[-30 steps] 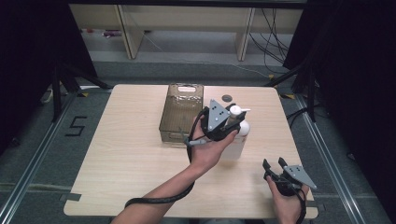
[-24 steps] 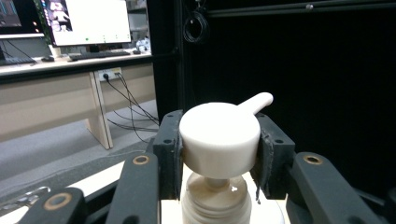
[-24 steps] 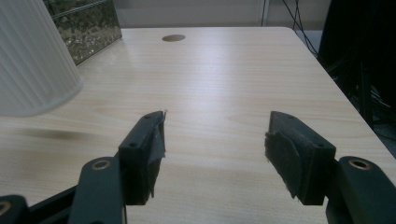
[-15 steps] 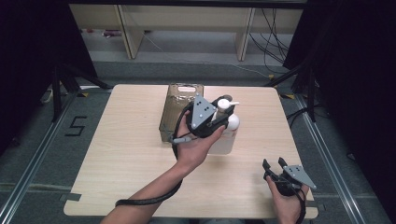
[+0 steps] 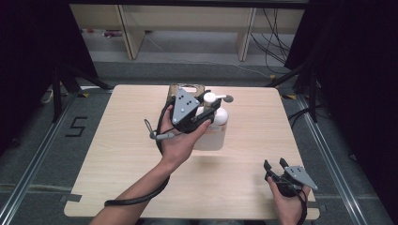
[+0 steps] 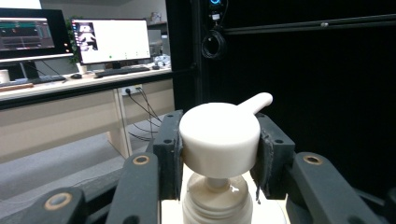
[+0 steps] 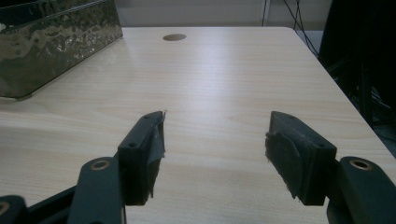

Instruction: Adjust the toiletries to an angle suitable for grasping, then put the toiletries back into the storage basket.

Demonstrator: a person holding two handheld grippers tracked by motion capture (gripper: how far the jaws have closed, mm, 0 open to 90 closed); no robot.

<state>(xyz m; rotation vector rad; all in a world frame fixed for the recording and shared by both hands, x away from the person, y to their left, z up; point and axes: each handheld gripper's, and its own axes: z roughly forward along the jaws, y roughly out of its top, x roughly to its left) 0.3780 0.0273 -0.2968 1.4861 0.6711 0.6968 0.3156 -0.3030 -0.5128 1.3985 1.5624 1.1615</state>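
1. Left gripper [image 5: 206, 112], upper centre of the high view: jaws clamped on the white pump head [image 6: 219, 133] of a pump bottle [image 5: 211, 133].
2. Pump bottle: centre of the frame, above the wooden table [image 5: 122, 154], just in front of a dark olive bin [image 7: 51, 42].
3. Right gripper [image 5: 274, 165], lower right: jaws apart, holding nothing, low over the table.

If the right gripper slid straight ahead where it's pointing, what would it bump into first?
Probably nothing soon. The open right gripper points across bare table; the glossy bin sits off to its left side.
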